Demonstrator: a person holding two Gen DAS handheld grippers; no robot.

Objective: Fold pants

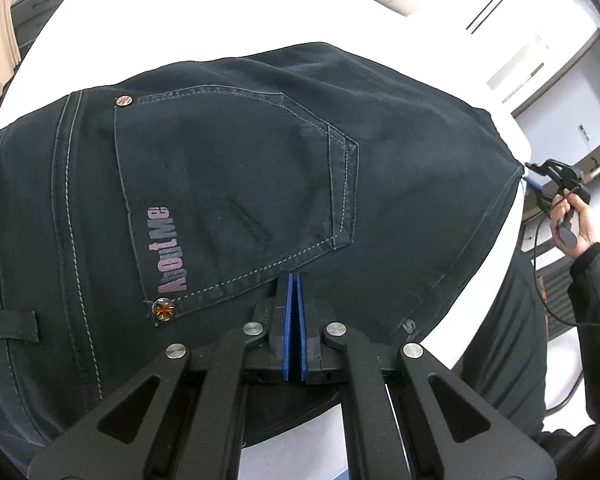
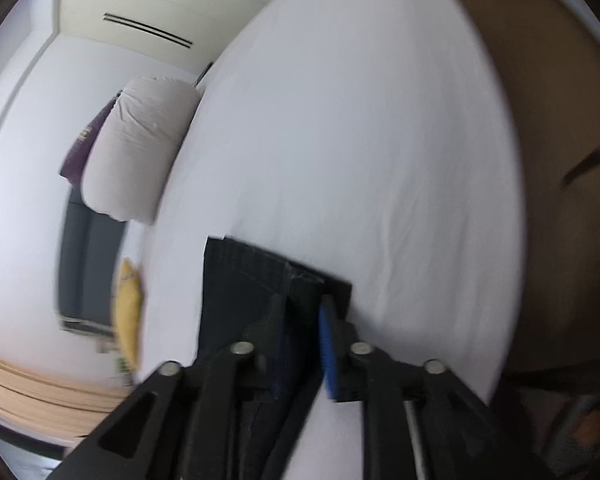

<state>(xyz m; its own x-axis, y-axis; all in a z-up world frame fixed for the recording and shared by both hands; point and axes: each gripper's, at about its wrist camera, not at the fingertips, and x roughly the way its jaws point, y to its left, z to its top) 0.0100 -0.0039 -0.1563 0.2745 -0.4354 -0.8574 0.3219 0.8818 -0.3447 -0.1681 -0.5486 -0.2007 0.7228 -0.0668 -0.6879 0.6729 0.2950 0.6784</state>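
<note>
Dark denim pants (image 1: 228,168) lie flat on a white bed (image 1: 220,20), back pocket up with a pink printed word on it. My left gripper (image 1: 294,280) hovers over the pocket's lower edge, its blue pads pressed together with no cloth visible between them. At the pants' far right corner a hand holds my right gripper (image 1: 534,174). In the blurred right wrist view the right gripper (image 2: 300,304) has its jaws apart, and the end of the pants (image 2: 252,276) lies between them on the sheet (image 2: 360,120). One blue pad (image 2: 327,344) shows beside the cloth.
A pale pillow (image 2: 140,148) lies at the bed's far side, with a purple cloth (image 2: 80,148) and a yellow item (image 2: 128,312) beyond the edge. A dark dresser (image 1: 36,8) stands at the left. The person's dark sleeve (image 1: 592,280) hangs by the bed's right edge.
</note>
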